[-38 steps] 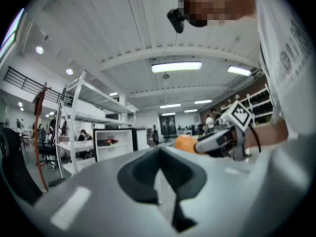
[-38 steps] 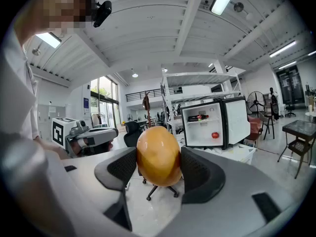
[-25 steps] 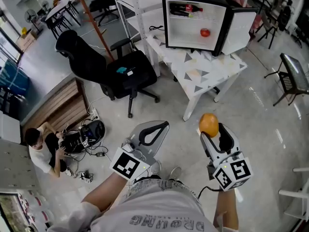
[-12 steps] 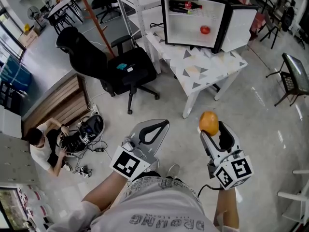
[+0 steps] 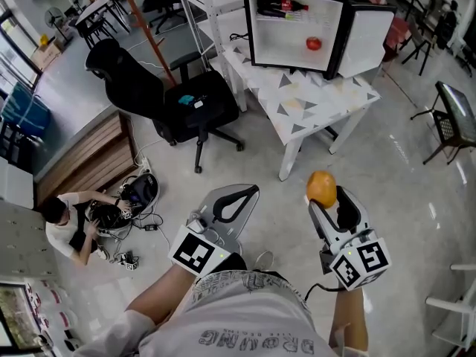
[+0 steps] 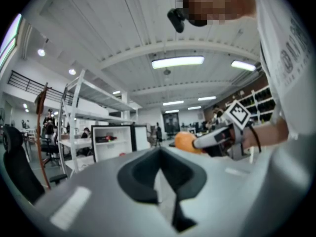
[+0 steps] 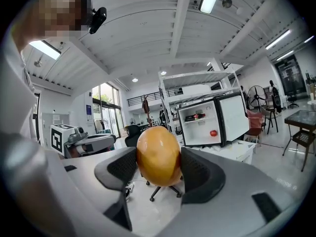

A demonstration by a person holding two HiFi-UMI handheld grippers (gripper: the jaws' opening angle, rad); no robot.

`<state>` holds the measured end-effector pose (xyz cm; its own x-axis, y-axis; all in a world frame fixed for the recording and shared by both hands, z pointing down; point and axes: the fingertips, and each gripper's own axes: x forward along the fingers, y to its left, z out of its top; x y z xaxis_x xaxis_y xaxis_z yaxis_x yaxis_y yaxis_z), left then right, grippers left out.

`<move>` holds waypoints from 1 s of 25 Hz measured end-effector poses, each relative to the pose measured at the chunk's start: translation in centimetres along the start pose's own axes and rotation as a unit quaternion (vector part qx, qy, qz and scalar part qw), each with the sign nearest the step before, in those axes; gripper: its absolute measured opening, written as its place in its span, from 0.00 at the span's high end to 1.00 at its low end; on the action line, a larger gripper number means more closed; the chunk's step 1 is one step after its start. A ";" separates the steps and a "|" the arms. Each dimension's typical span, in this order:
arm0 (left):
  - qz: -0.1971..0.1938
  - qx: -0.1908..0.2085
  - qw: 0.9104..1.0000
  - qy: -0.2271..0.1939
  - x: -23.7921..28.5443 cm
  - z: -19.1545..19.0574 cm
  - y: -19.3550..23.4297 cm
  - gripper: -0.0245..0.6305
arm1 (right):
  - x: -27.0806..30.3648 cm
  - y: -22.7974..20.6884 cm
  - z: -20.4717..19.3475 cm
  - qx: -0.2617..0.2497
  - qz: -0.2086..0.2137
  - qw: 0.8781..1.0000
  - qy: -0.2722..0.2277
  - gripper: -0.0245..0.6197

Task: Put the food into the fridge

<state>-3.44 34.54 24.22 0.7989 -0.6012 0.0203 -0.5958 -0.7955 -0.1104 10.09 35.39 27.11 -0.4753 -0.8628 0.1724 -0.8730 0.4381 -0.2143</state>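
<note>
An orange fruit (image 5: 321,189) (image 7: 158,155) sits clamped between the pads of my right gripper (image 5: 324,196) (image 7: 159,168), held out in front of me above the floor. My left gripper (image 5: 239,193) (image 6: 159,168) is shut with nothing in it, its jaws meeting. The small black fridge (image 5: 297,22) (image 7: 207,123) stands on a white table (image 5: 312,103), door (image 5: 363,44) swung open to the right. Inside it lie a red fruit (image 5: 314,44) (image 7: 213,133) on the lower shelf and a dark bottle (image 5: 281,7) on the upper shelf.
A black office chair (image 5: 172,104) stands left of the table. A person (image 5: 67,225) crouches on the floor at the left among cables and gear (image 5: 134,199). A dark chair (image 5: 451,119) stands at the right. White shelving (image 5: 204,6) rises behind the table.
The fridge and table have slid slightly up and left in the head view. Both grippers keep their places, the orange fruit still held. The crouching person has shifted a little.
</note>
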 end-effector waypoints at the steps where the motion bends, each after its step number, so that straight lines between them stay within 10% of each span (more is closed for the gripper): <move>1: 0.001 0.000 1.000 0.000 0.2 0.0 0.0 0.95 | 0.0 -0.3 0.0 0.001 0.000 1.000 0.000 0.54; 25: 0.007 -0.011 1.000 -0.001 5.4 -1.8 3.4 0.95 | 4.0 -5.5 0.1 -0.004 -0.002 1.000 0.011 0.54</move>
<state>-1.25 28.44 25.77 0.7903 -0.6124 0.0160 -0.6090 -0.7882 -0.0892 13.00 29.46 28.88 -0.4739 -0.8590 0.1939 -0.8757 0.4365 -0.2067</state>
